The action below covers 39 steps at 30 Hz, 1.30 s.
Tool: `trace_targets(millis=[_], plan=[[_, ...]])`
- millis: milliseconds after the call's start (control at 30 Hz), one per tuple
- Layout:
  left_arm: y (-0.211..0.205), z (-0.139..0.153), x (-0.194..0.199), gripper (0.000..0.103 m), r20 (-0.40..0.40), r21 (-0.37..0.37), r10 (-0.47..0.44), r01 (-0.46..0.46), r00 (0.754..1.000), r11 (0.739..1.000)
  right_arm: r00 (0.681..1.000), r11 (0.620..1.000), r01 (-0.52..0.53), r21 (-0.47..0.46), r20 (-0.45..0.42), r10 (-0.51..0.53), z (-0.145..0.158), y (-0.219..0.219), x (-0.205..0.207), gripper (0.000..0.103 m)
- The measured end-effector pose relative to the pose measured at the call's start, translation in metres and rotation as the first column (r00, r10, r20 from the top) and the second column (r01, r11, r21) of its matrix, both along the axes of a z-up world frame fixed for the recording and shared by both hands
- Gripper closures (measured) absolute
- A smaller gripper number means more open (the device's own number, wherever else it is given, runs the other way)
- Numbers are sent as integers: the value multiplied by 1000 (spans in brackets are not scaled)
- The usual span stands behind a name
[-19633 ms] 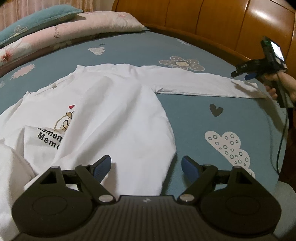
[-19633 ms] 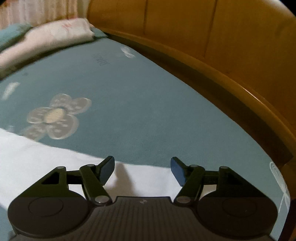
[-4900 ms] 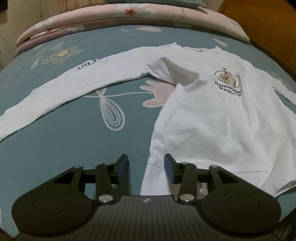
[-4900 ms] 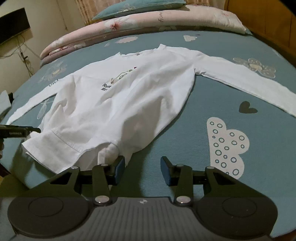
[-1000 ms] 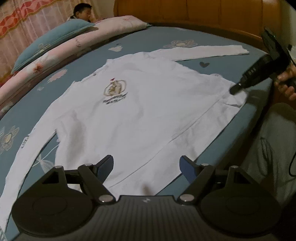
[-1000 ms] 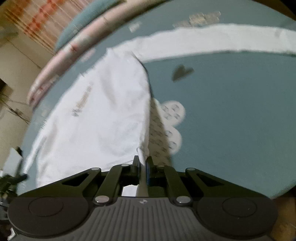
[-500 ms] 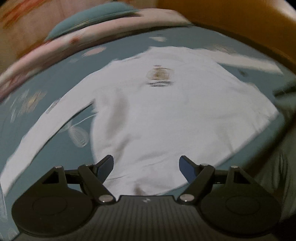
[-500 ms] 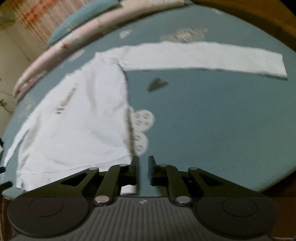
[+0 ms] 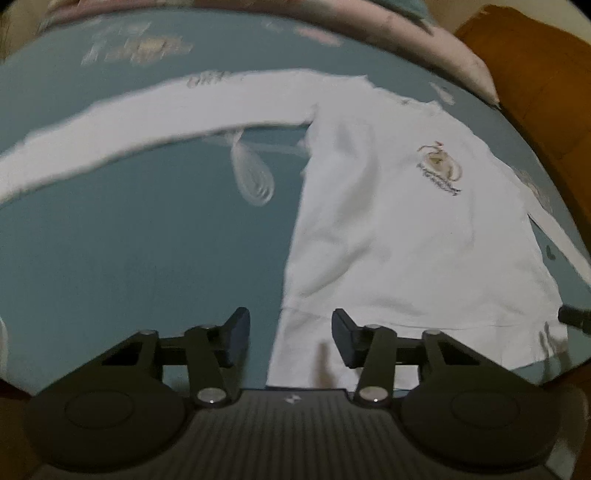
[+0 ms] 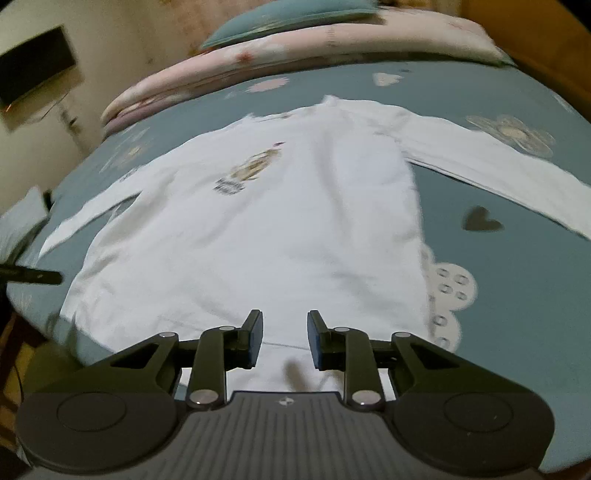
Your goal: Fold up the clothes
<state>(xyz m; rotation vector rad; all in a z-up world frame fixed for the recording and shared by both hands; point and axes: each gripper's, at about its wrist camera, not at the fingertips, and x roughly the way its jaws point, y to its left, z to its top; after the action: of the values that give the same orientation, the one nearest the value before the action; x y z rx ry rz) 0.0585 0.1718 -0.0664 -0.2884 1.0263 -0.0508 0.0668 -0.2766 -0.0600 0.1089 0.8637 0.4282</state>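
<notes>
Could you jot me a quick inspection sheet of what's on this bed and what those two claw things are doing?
Surface: bed with teal patterned sheet.
Job's things: white long-sleeved shirt lying flat, print up, sleeves spread, no fold made.
Clutter: nothing seen.
Grippers: left claw open over the shirt's hem corner, jaws just closing; right claw open over the hem, jaws just opening; neither pinches cloth.
Cables: nothing seen.
Surroundings: pink quilt, teal pillow, wooden bed frame, dark wall screen.

Bare bedsheet (image 9: 129,240) left of the shirt (image 9: 399,229) lies open; pillows (image 10: 295,48) wall the far edge.
</notes>
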Motion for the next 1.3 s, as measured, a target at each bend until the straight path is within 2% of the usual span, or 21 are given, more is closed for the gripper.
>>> trace_targets(millis=[167,200,233,300,367,567,600,733,867,933,1000,1067,1100,1200,1267,1300], plan=[[9,-18,3,59,-37,-113,10,-14,999,994,999,999,-47,-16,11,47,3,15,-3,73],[7,-18,2,66,-44,-116,-7,2,999,993,999,999,-50,-23,14,50,3,16,-3,73],[6,-19,2,82,-56,-127,-17,10,998,992,998,998,-52,-29,17,52,4,17,-3,73],[5,-20,2,102,-79,-117,-20,11,997,993,998,998,-56,-42,24,57,6,20,-4,73],[5,-18,1,103,-92,-124,-24,13,996,992,998,997,-56,-46,27,58,6,20,-5,73],[8,20,-23,103,-39,-189,-65,56,997,980,996,995,-78,-67,47,81,12,20,-12,73],[10,24,-24,102,-43,-180,-61,52,997,982,994,993,-87,-82,54,91,12,21,-14,73],[5,34,-20,100,-65,-55,-80,76,995,996,990,985,-111,-134,76,122,15,30,-18,67],[-3,69,-25,94,21,108,-134,131,991,985,985,985,-115,-130,117,130,25,33,-21,67],[-15,91,-26,89,91,167,-166,150,982,974,981,986,-107,-129,148,126,34,34,-23,62],[-28,114,-27,85,165,215,-202,164,965,963,976,988,-94,-121,184,115,45,35,-25,62],[-45,128,-27,75,236,250,-232,172,944,953,970,992,-87,-97,217,106,55,36,-28,62],[-58,136,-27,68,287,275,-252,173,924,946,967,993,-82,-84,234,100,59,37,-30,61],[-101,149,-19,66,404,303,-292,174,867,937,956,996,-69,-64,280,85,70,45,-35,61],[-129,150,-20,62,478,342,-330,173,814,923,949,995,-73,-68,303,90,75,51,-38,61],[-144,150,-21,56,512,362,-348,171,785,917,944,994,-78,-72,315,97,77,55,-40,61]])
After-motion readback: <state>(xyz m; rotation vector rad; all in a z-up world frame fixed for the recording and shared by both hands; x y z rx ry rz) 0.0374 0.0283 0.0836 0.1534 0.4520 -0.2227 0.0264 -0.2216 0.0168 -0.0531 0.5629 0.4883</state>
